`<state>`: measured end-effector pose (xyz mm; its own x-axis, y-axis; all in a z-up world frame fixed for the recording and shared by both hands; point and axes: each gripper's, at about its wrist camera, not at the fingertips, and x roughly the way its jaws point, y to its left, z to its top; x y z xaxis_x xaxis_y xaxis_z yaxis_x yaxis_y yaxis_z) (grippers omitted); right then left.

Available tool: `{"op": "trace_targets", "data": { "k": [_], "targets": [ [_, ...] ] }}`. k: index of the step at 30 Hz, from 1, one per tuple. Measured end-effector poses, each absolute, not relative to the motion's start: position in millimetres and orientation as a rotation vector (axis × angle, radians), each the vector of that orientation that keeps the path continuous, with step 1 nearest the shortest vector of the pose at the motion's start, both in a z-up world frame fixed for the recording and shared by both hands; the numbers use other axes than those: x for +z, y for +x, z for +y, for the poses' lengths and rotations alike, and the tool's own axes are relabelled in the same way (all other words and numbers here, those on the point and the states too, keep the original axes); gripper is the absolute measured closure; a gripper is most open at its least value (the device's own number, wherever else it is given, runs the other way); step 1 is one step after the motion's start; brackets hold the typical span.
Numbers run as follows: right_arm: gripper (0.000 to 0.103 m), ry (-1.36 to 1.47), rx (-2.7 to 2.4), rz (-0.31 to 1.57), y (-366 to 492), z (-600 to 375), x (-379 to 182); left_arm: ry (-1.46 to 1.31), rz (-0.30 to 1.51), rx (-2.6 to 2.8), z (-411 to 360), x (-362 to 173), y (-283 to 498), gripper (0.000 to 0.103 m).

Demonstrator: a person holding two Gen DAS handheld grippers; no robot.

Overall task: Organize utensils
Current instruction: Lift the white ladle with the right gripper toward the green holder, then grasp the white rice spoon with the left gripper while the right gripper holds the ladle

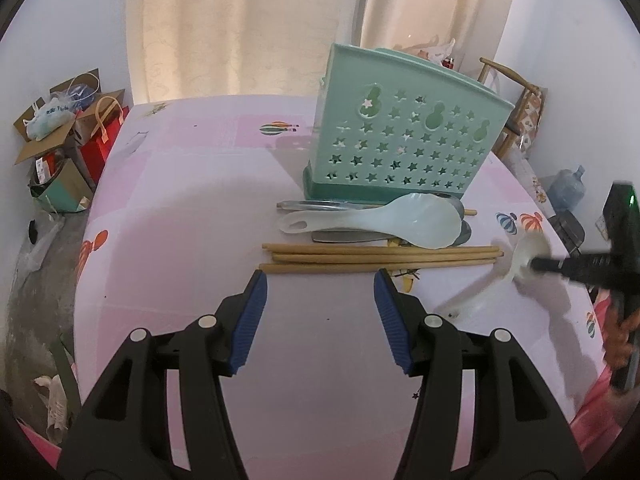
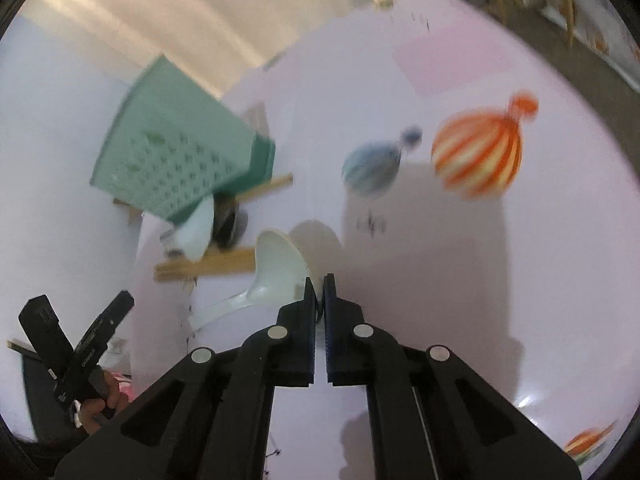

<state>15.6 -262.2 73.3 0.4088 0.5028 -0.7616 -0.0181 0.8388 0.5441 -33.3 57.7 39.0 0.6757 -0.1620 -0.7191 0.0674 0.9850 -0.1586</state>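
The left gripper [image 1: 320,280] points down at a slant with its 2 blue-padded jaws spread apart and nothing between them, while the right gripper [image 2: 319,280], also slanting down, has its 2 jaws drawn almost together, and a hand [image 2: 102,404] grips the left gripper's handle.
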Motion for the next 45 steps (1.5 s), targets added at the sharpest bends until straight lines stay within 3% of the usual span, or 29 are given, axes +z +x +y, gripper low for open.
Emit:
{"op": "trace_targets", "data": {
  "k": [8, 14, 22, 25, 26, 27, 33, 41, 45],
  "targets": [
    [0.099, 0.436, 0.305, 1.055, 41, -271, 89, -0.035, 0.783, -0.207, 44, 49, -19, 0.050],
    [0.099, 0.466, 0.317, 1.058, 34, -278, 83, 0.211, 0.814, -0.409, -17, 45, 8, 0.051],
    [0.099, 0.474, 0.359, 1.104, 16, -276, 74, 0.334, 0.840, -0.452, -71, 26, 35, 0.051],
    [0.099, 0.472, 0.373, 1.115, 15, -273, 73, 0.344, 0.854, -0.435, -79, 19, 41, 0.069],
    [0.099, 0.473, 0.378, 1.114, 14, -272, 73, 0.350, 0.866, -0.425, -81, 17, 43, 0.081],
    [0.099, 0.475, 0.385, 1.115, 14, -270, 74, 0.346, 0.866, -0.423, -82, 18, 45, 0.084],
    [0.099, 0.469, 0.418, 1.108, 11, -264, 78, 0.289, 0.847, -0.401, -62, 35, 37, 0.095],
    [0.099, 0.478, 0.435, 1.090, 9, -257, 84, 0.062, 0.812, -0.337, -14, 86, 31, 0.100],
    [0.099, 0.478, 0.448, 1.075, 5, -254, 89, -0.058, 0.708, -0.253, 15, 128, 19, 0.103]
  ]
}}
